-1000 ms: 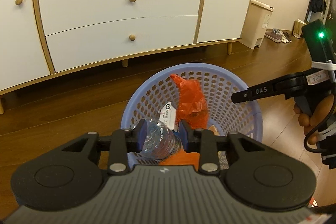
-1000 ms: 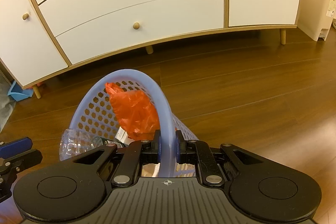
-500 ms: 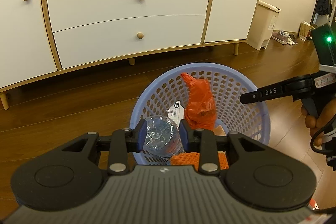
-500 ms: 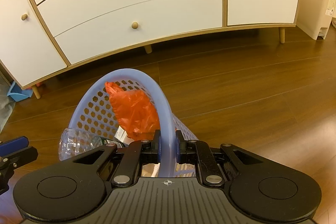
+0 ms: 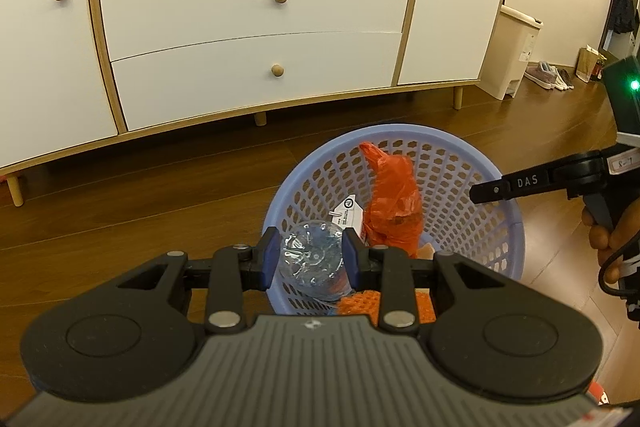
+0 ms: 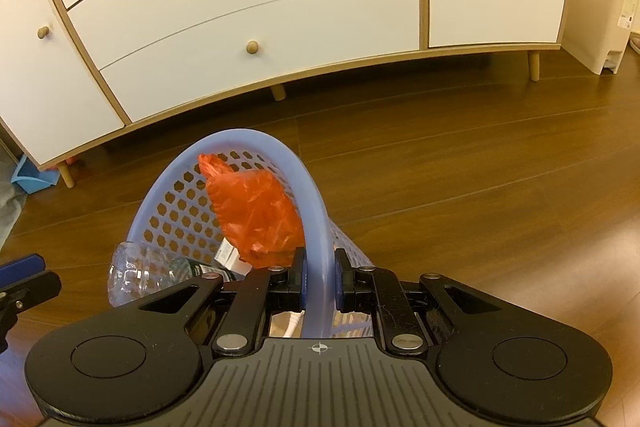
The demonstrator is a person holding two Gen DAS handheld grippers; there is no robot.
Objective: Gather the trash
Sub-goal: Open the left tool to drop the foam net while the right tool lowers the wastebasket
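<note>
The left gripper (image 5: 311,255) is clenching a clear plastic bottle (image 5: 314,259) over the lilac basket's (image 5: 505,211) near rim, hiding its neck; the right gripper (image 6: 319,281) is pinching the rim.

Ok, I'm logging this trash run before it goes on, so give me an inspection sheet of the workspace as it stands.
Surface: brown wooden floor, bare around the basket.
Job's things: lilac perforated basket holding an orange plastic bag, a white carton and orange netting; clear plastic bottle over the near rim.
Clutter: blue object under the sideboard.
Grippers: left gripper shut on the bottle; right gripper shut on the basket rim.
Cables: black cable by the hand.
Surroundings: white sideboard, cream bin, shoes.
</note>
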